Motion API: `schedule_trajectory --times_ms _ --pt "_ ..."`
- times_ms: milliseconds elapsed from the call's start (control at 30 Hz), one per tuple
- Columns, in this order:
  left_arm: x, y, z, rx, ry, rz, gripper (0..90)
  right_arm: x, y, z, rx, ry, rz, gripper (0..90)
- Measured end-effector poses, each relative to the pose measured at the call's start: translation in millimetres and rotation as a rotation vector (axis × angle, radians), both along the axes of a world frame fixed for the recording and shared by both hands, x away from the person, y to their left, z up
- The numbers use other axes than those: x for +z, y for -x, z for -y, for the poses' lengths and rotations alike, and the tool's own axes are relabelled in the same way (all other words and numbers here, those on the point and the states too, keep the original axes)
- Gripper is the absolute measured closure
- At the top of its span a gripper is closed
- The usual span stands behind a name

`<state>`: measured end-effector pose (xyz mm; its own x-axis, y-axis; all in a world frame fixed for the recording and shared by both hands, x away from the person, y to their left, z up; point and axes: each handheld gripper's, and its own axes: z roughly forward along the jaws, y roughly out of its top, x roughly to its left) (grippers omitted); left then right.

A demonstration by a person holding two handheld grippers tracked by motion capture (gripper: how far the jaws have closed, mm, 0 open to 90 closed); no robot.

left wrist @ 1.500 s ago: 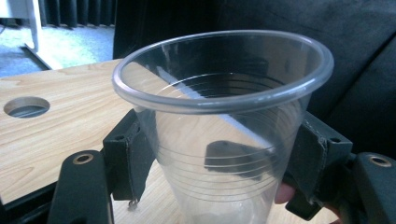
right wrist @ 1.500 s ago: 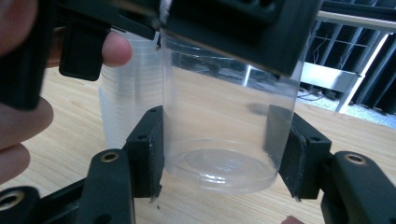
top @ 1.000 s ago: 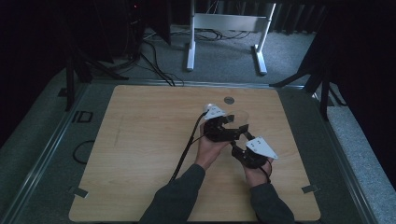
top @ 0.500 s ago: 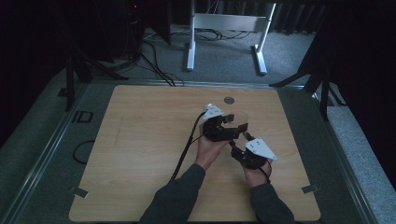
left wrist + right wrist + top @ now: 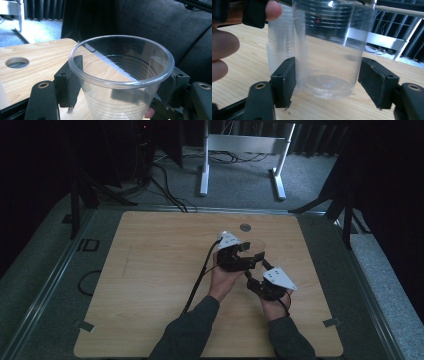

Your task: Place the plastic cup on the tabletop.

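A clear ridged plastic cup stands upright between the jaws of my left gripper, which has just been closing and is now shut on it below the rim. In the high view the left gripper points right at the table's middle. My right gripper sits just in front of it. The same cup is between the jaws of the right gripper, which have just been opening. Its right pad stands clear of the cup wall, so it is open.
More nested clear cups stand just behind the held one, beside the person's fingers. The wooden table has a round hole at its far edge. A black cable trails from the left gripper. A white stand is on the floor beyond.
Both hands keep their place at the table's middle. The left gripper's jaws look a little narrower than a second ago.
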<state>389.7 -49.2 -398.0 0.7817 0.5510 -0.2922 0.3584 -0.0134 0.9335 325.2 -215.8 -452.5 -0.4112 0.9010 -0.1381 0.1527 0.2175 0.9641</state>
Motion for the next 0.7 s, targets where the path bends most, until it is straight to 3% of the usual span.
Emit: schedule_trajectory --times_ms 267,400,700 --pt "0.3 0.2 -1.3 0.024 -0.021 0.019 29.4 -1.1 0.0 0.4 -0.004 0.012 -0.008 29.5" --pt "0.7 1.0 -2.6 0.057 -0.065 0.056 29.4 -2.3 1.1 0.9 -0.002 0.014 -0.007 29.4" --pt "-1.5 2.7 -4.3 0.086 -0.101 0.082 29.5 -2.4 2.1 2.9 0.0 0.017 -0.006 29.1"
